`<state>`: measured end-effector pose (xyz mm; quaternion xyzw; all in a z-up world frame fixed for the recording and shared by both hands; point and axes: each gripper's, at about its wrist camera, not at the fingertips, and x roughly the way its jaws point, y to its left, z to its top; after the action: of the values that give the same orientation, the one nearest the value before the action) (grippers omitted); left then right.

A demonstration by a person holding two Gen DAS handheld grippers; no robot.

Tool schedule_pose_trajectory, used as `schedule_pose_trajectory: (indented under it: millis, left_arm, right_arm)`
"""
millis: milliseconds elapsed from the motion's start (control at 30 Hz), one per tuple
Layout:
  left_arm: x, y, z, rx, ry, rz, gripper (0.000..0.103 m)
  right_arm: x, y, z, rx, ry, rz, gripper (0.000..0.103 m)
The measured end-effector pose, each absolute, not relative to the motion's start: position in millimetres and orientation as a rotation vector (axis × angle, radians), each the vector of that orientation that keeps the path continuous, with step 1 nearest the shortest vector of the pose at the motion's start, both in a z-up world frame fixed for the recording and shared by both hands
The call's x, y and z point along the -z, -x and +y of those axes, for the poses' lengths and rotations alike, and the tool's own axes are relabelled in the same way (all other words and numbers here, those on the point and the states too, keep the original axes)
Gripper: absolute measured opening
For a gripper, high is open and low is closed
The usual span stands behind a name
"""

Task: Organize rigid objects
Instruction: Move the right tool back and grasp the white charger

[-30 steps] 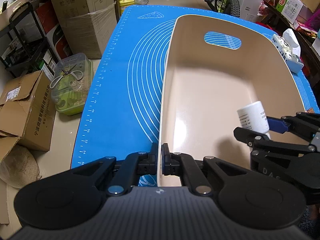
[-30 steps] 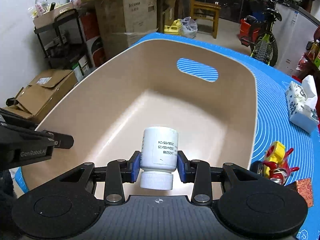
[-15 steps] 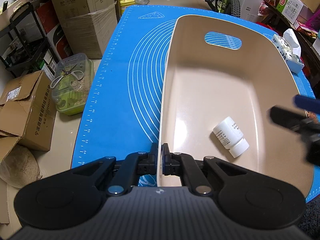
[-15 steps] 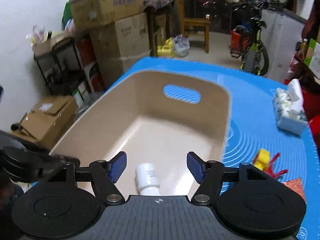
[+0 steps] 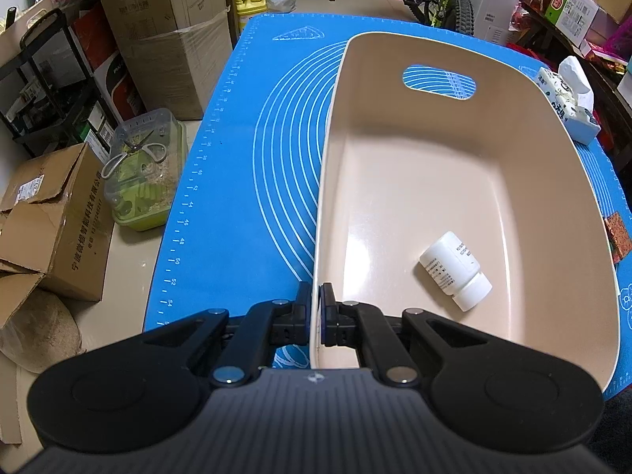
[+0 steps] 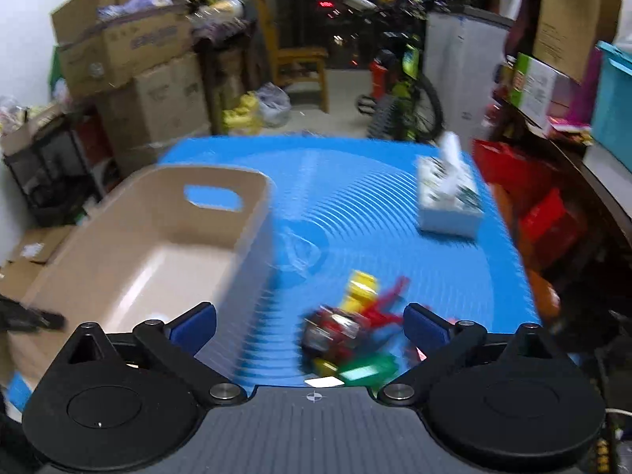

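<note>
Beige plastic makes up the bin (image 5: 454, 181), which sits on a blue mat (image 5: 245, 181) covering the desk, and serves here as the landmark. The left gripper (image 5: 315, 312) has its fingers clamped on the bin's near rim at its left corner, one finger inside the wall and one outside. Inside the bin, on its floor toward the near right, a white bottle (image 5: 454, 268) lies on its side, its cap pointing to the near right, clear of the walls. A handle slot pierces the bin's far wall, with mat showing through it. In the right wrist view, which is motion-blurred, the right gripper (image 6: 312, 326) hangs above the mat just right of the bin (image 6: 158, 245), its blue-padded fingers spread wide and holding nothing. Between those fingers, on the mat right of the bin, lies a heap of toys (image 6: 351, 328) in red, yellow and green; blur hides their exact shapes. A tissue pack (image 6: 448, 197) stands on the mat further right of the bin and beyond the toys, near the bin's far right corner in the left view (image 5: 570, 106). A brown glittery square (image 5: 617, 237) sits on the mat just off the bin's right wall.
</note>
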<state>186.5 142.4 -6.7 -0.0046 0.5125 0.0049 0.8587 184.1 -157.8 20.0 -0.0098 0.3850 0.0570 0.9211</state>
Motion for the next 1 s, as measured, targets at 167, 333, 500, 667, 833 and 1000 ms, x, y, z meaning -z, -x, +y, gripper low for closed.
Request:
schedule_pose_trajectory:
  millis: [167,333,500,667,833,1000]
  left_arm:
    - [6.2,-186.3,143.3,-0.009,0.013,1.076,0.006]
    - [6.1,-185.4,141.4,-0.012,0.009,1.078,0.006]
    - [6.4,-185.4,141.1,-0.012,0.010,1.078,0.006]
    - [6.5,-185.4,141.6,-0.012,0.009,1.079,0.007]
    - [6.5,-185.4,141.4,-0.012,0.009,1.078,0.007]
    - [6.4,-185.4,141.3,-0.013,0.008,1.078,0.007]
  right_arm:
    - [9.0,-178.6,-182.8,-0.061,0.067,0.870,0.100]
    - [37.7,-177.2,-197.0,-0.021,0.081,0.945,0.095]
    - [62.2,-181.8,-205.5,-0.012,0.075,0.991,0.088]
    - [73.3,-188.8,-204.9,-0.011,0.073,0.996,0.082]
    - [78.9,-196.0,-201.8,-0.001,0.094,0.997,0.072]
    - [86.6,-200.2,-202.6,-0.017,0.071,1.019,0.063]
